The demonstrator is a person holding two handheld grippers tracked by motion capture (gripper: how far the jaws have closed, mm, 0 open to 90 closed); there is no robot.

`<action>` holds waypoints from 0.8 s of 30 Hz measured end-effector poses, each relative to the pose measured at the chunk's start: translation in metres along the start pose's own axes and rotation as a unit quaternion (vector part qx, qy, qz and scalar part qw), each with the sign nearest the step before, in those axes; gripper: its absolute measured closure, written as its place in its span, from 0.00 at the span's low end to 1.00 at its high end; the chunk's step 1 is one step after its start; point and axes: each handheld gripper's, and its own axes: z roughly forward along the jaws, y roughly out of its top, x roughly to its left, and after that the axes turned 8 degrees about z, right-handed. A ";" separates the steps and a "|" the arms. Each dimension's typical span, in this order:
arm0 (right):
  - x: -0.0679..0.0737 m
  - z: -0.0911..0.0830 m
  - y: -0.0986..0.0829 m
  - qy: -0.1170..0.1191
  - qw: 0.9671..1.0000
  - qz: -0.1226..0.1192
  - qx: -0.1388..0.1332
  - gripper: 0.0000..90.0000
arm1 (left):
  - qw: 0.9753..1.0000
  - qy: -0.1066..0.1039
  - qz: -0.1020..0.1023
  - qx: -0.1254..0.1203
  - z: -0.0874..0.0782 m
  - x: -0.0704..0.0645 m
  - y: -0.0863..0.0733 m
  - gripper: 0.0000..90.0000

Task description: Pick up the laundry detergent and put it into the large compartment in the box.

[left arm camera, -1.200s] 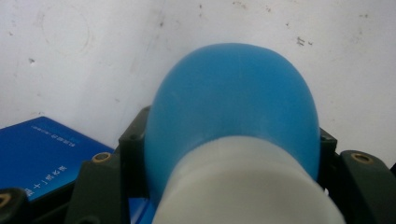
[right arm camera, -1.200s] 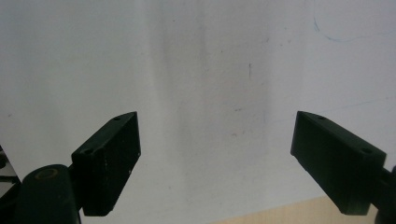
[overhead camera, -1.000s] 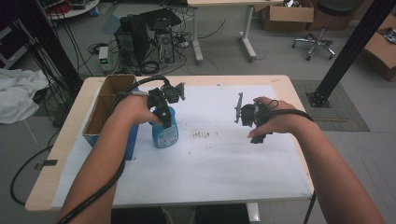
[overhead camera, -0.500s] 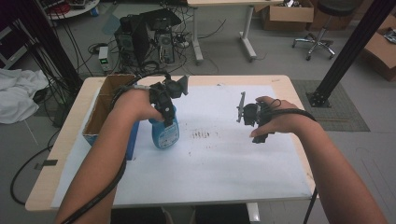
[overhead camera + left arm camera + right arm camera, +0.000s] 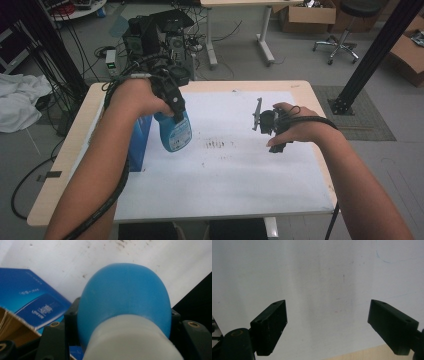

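The left gripper (image 5: 172, 100) is clamping a blue bottle (image 5: 174, 131) by its neck, holding it upright above the white sheet (image 5: 225, 185), just beside a blue box (image 5: 141, 142). The right gripper (image 5: 265, 122) is hovering over the sheet well apart from the bottle, its jaws spread wide and gripping nothing.

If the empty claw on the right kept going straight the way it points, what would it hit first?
Probably the white sheet covering the table: the right claw is open, with nothing else between its jaws; depth is unclear.
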 end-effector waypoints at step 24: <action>0.002 -0.007 0.005 -0.004 1.000 -0.005 -0.007 0.18 | 0.988 0.007 -0.155 -0.003 -0.072 0.024 -0.037 0.43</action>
